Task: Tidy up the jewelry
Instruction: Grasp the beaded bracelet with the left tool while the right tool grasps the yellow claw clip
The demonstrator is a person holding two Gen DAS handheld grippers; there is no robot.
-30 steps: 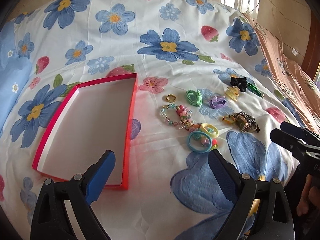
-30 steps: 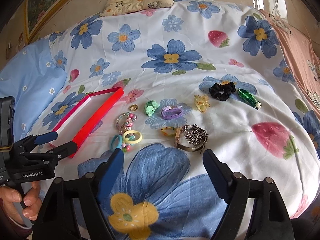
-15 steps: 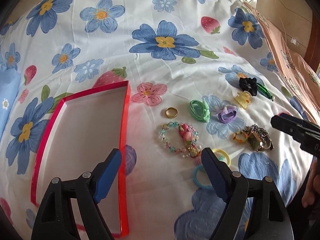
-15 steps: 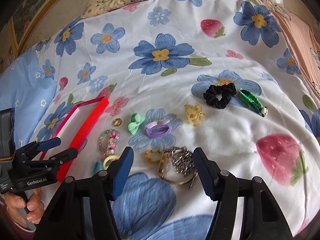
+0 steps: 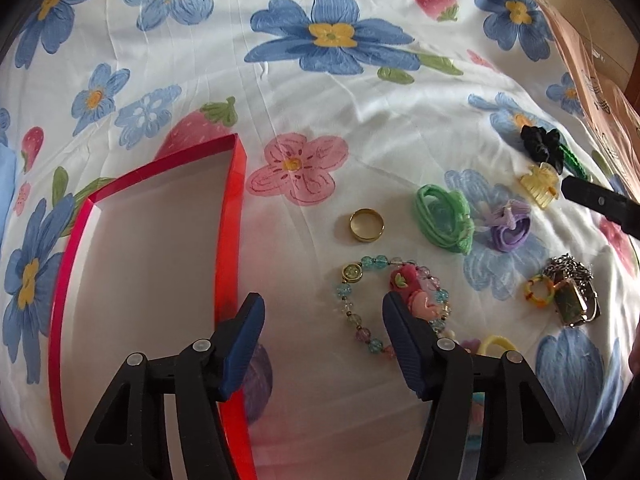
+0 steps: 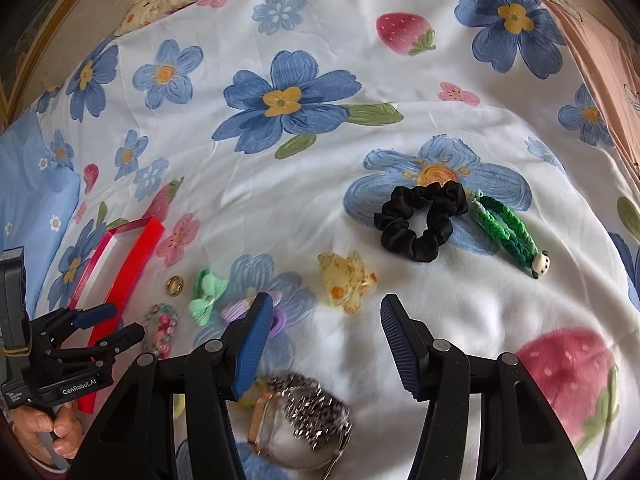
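Jewelry lies scattered across the middle of a flowered bedsheet (image 5: pixel 360 128), right of an empty red box (image 5: pixel 232 216) with a pale inside. A gold ring (image 5: pixel 367 225) sits near the box's far right corner; below it curls a beaded bracelet (image 5: pixel 360 300) of clear blue and pink beads with a pink charm. The left gripper (image 5: pixel 323 312) hangs over that bracelet, its jaws apart and just closing, grasping nothing. The right gripper (image 6: pixel 326 312), also closing with nothing between its jaws, hovers just beyond a silver chain watch (image 6: pixel 308 412), near a yellow hair claw (image 6: pixel 346 282), black scrunchie (image 6: pixel 420 220) and green braided clip (image 6: pixel 506 228).
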